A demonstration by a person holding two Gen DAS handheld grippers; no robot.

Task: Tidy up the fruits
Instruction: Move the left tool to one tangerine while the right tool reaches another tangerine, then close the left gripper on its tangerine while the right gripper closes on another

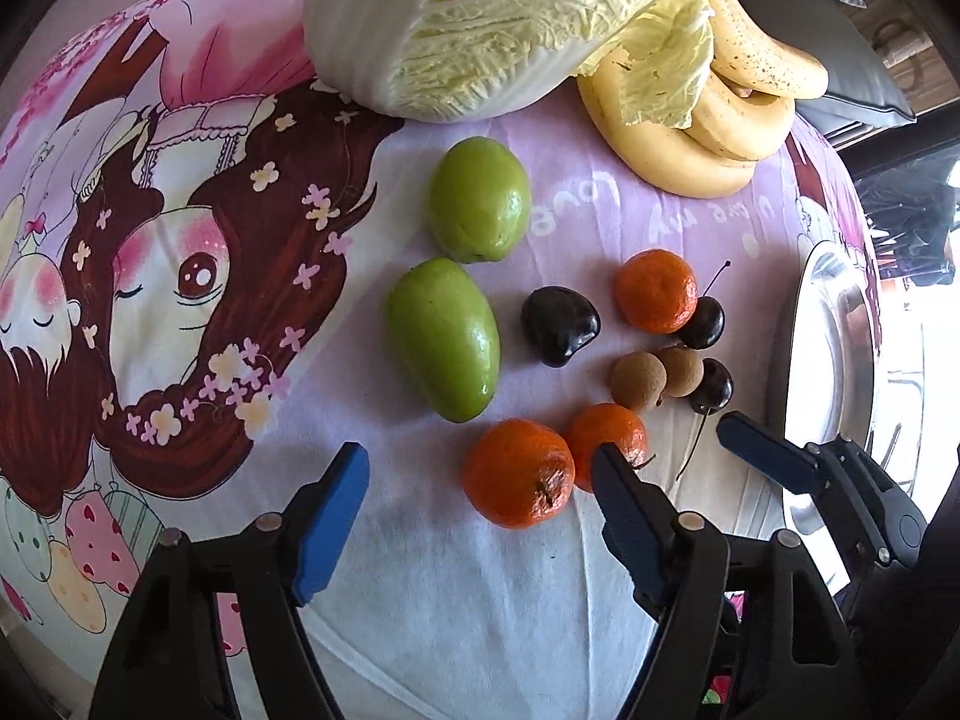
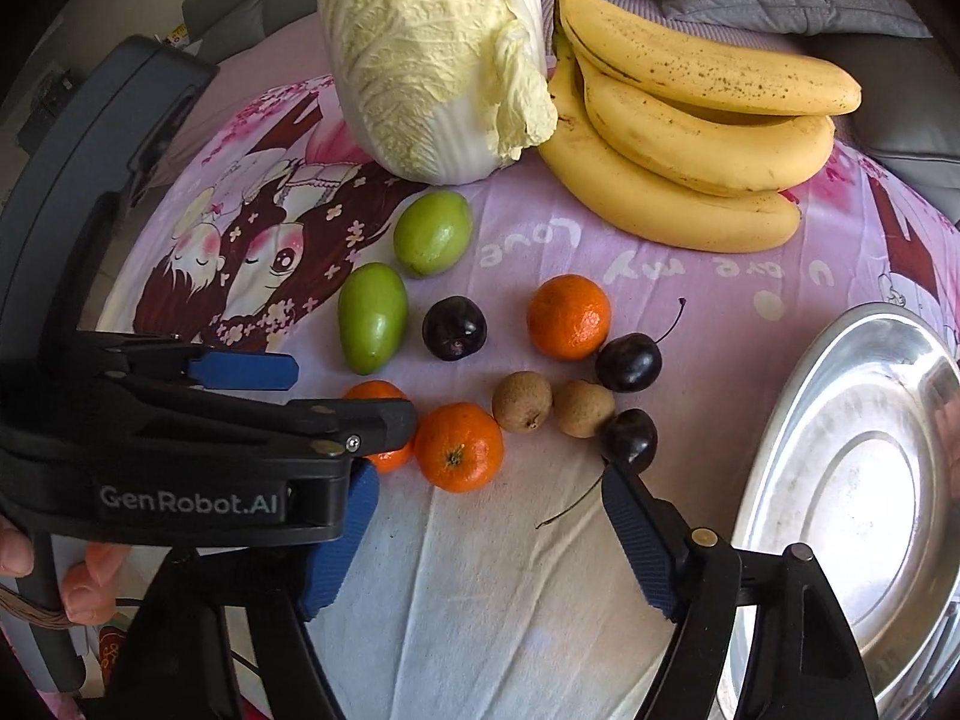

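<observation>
Fruits lie on a pink cartoon-print cloth (image 1: 180,210): two green fruits (image 1: 443,339), three tangerines (image 1: 519,481), dark cherries (image 1: 560,326), two brown longans (image 1: 638,380) and a bunch of bananas (image 2: 690,138). My left gripper (image 1: 480,468) is open and empty, its fingers either side of the nearest tangerine, just short of it. My right gripper (image 2: 489,486) is open and empty, in front of a tangerine (image 2: 459,446). It also shows at the right of the left wrist view (image 1: 762,450). The left gripper shows from the side in the right wrist view (image 2: 300,396).
A napa cabbage (image 2: 432,54) stands at the back beside the bananas. A shiny metal plate (image 2: 840,498) lies at the right edge of the cloth. Grey cushions (image 2: 810,6) sit behind the bananas.
</observation>
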